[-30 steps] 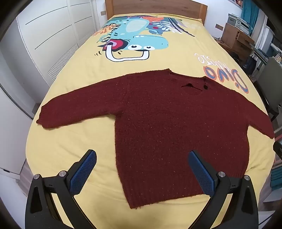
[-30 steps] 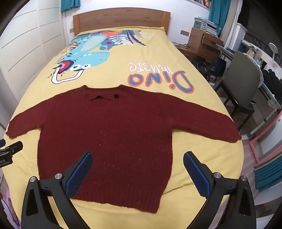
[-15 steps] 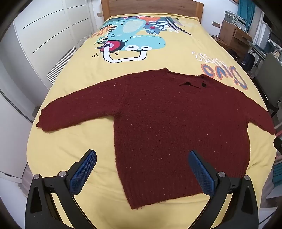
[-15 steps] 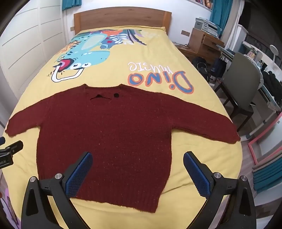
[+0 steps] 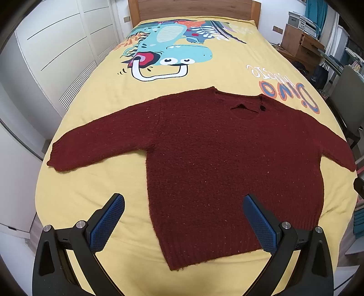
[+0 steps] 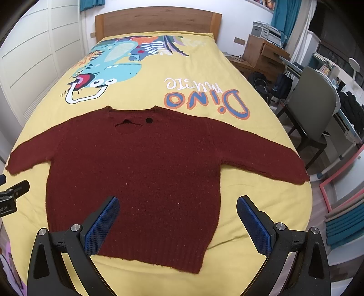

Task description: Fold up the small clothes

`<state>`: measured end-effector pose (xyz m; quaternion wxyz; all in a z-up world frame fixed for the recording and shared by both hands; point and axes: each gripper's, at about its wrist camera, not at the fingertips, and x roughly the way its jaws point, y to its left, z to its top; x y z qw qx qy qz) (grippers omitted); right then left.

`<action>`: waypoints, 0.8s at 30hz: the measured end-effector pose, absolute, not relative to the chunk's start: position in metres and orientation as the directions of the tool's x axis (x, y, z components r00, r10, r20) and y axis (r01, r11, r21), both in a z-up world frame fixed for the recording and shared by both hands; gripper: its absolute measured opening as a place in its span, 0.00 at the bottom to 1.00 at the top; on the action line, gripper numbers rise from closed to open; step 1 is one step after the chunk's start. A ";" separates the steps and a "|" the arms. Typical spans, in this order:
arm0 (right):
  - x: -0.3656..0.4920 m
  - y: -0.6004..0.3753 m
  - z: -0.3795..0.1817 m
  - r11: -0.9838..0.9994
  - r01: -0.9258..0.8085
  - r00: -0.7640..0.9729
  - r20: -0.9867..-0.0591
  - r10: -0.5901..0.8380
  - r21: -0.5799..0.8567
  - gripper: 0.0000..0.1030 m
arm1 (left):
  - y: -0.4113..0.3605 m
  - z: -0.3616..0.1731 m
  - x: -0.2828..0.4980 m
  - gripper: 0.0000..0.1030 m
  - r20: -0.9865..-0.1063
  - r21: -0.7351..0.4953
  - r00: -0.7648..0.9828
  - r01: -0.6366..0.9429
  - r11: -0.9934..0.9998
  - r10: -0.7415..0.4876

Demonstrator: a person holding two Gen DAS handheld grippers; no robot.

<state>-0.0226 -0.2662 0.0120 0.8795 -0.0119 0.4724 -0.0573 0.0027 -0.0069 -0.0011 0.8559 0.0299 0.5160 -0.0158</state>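
A dark red knitted sweater (image 5: pixel 216 159) (image 6: pixel 141 173) lies flat on the yellow bedspread (image 5: pixel 91 193), both sleeves spread out to the sides, neck towards the headboard. My left gripper (image 5: pixel 183 220) hovers open above the sweater's hem at its left corner, holding nothing. My right gripper (image 6: pixel 177 223) is open too, above the hem towards its right corner, with nothing between its blue pads (image 6: pixel 254 227). The left gripper's body (image 6: pixel 11 195) shows at the left edge of the right wrist view.
The bedspread carries a dinosaur print (image 6: pixel 109 70) and "Dino music" lettering (image 6: pixel 204 98). A wooden headboard (image 6: pixel 157 20) stands at the far end. White wardrobe doors (image 5: pixel 56 57) line the left side. A grey chair (image 6: pixel 314 109) and a desk stand to the right.
Both views have shifted slightly; the left gripper has turned a little so the sweater sits more centred. The sweater has not moved and both grippers stay open.
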 end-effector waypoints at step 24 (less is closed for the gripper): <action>-0.026 -0.273 0.013 0.992 0.093 0.543 -0.831 -0.123 -0.086 0.99 | -0.009 -0.002 0.005 0.99 -0.885 0.069 0.465 0.078 0.995 0.025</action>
